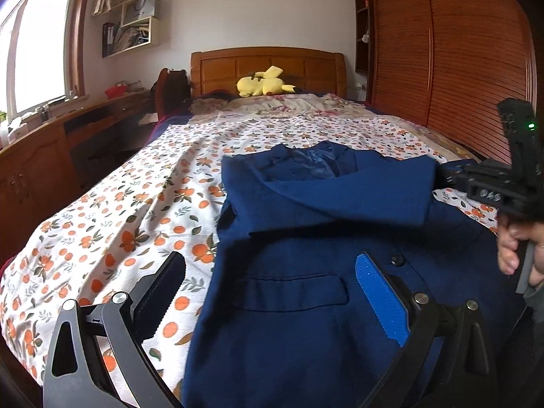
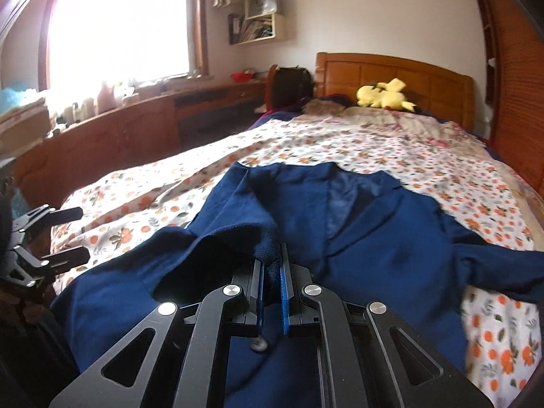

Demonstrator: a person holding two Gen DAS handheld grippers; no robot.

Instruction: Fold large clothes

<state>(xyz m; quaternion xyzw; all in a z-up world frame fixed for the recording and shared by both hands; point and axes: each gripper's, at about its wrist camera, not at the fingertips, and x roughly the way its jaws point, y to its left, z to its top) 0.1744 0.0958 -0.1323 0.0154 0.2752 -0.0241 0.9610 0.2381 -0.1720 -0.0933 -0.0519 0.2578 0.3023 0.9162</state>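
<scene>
Jacket (image 2: 357, 238) cloth sat pinched between the blue pads of the right gripper (image 2: 272, 292), whose jaws stood nearly together on a raised fold of navy fabric, most likely the sleeve (image 1: 357, 187) or a front edge (which of the two the blur hid). From the left camera that sleeve hung lifted across the chest toward three o'clock, where the right gripper and the hand (image 1: 513, 251) working it showed. The left gripper (image 1: 268, 292) stood wide open at six o'clock, holding nothing, one finger over the sheet (image 1: 119, 210) and the other over the jacket's lower front near a button (image 1: 396, 259) and a flap pocket (image 1: 292, 289).

The jacket lay front up on the bed, collar toward the headboard (image 1: 268, 68) at twelve o'clock. I judged the step in hand to be folding a sleeve inward over the body. The next move would call for carrying the pinched cloth across the chest, laying it flat, then releasing it without dragging the lapels askew.

The jacket looked like thick, matte wool, with a shinier lining at the collar. The sheet was thin cotton, wrinkled, printed with oranges. A yellow plush (image 1: 261, 83) lay by the glossy wooden headboard.
</scene>
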